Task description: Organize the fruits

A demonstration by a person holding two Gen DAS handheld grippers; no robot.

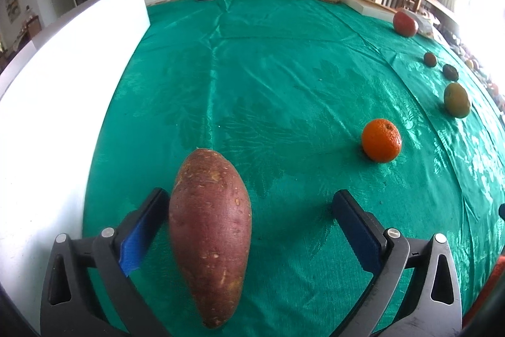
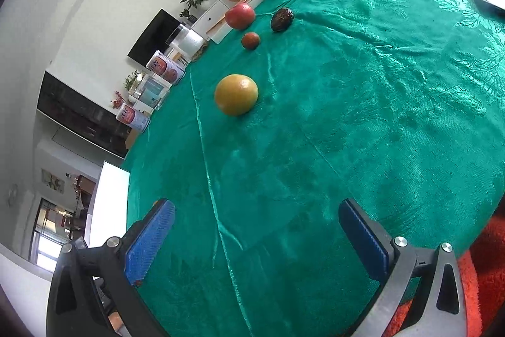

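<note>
Through the left wrist camera we are looking at a sweet potato [image 1: 210, 237] lying lengthwise on the green-clothed worktop [image 1: 284, 78], inside the left gripper [image 1: 249, 229]. Its fingers [image 1: 143, 237] are standing wide: the left pad is just beside the potato's flank, perhaps touching, while the right pad is well apart from it, so nothing is being gripped. We are judging the potato dense, stiff and fairly heavy, with a dry, rough skin that should not slip; its tapered ends would be squirming out of a pinch, so we are favouring a hold across the thick middle. Further right an orange [image 1: 381, 140] is sitting alone, and beyond it a yellow-green fruit [image 1: 456, 100], two small dark fruits and a red apple [image 1: 405, 24] are trailing toward the far edge.

Through the right wrist camera we are seeing the right gripper [image 2: 257, 240] with its fingers [image 2: 148, 245] spread wide and empty over bare cloth. Ahead a yellow citrus [image 2: 236, 94] is resting, firm and round, likely to roll; we are thinking a hold across its widest girth suits it best.
</note>
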